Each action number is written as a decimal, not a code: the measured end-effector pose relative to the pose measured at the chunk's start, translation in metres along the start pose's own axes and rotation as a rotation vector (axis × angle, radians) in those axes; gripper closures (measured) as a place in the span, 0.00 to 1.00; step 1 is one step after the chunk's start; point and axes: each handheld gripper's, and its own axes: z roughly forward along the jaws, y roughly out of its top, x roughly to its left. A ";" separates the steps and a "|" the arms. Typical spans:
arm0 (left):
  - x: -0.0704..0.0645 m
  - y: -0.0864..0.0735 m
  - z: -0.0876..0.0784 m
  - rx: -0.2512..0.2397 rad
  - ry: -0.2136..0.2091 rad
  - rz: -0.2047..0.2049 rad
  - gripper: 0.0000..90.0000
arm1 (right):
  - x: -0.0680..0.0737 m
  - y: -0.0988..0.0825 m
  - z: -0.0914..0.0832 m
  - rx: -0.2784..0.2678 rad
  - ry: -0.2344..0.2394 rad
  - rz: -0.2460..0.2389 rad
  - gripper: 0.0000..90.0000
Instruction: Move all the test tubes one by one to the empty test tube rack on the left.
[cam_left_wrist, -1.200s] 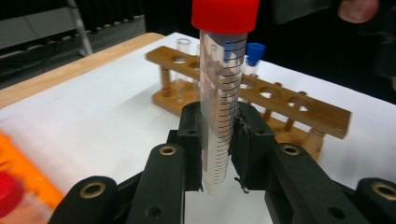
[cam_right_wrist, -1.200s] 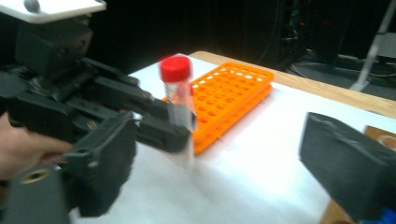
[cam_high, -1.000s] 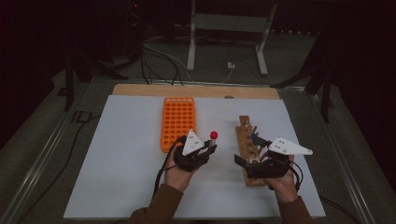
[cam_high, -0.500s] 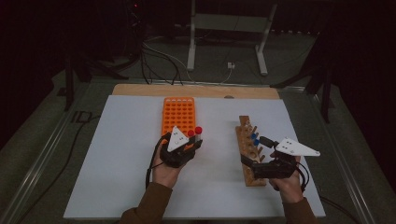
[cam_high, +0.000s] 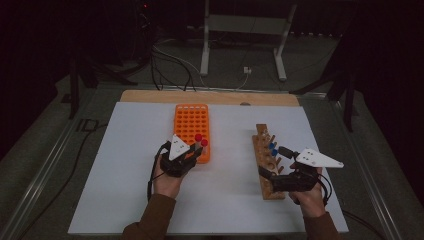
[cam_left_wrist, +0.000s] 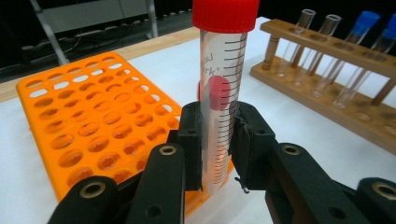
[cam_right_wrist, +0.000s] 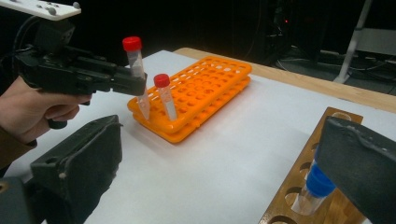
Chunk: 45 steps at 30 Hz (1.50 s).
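Left gripper (cam_high: 196, 151) grips red-capped tube (cam_high: 204, 143) at orange rack (cam_high: 192, 122) – right gripper (cam_high: 266, 175) beside wooden rack (cam_high: 262, 150).

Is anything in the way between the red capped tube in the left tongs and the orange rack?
Nothing visible blocks it. The left tongs hold the red-capped tube at the orange rack's near corner, beside a second red-capped tube already standing in it; neighbouring holes are open.
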 end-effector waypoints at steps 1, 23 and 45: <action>0.001 0.000 0.001 0.000 0.000 -0.002 0.84 | 0.000 0.000 0.000 0.000 -0.001 0.001 0.01; 0.005 0.000 0.013 -0.053 0.017 0.008 0.84 | -0.002 -0.004 0.000 0.006 0.000 0.008 0.01; 0.014 -0.009 0.020 -0.088 0.022 -0.061 0.84 | -0.002 -0.006 0.000 0.008 0.004 0.012 0.01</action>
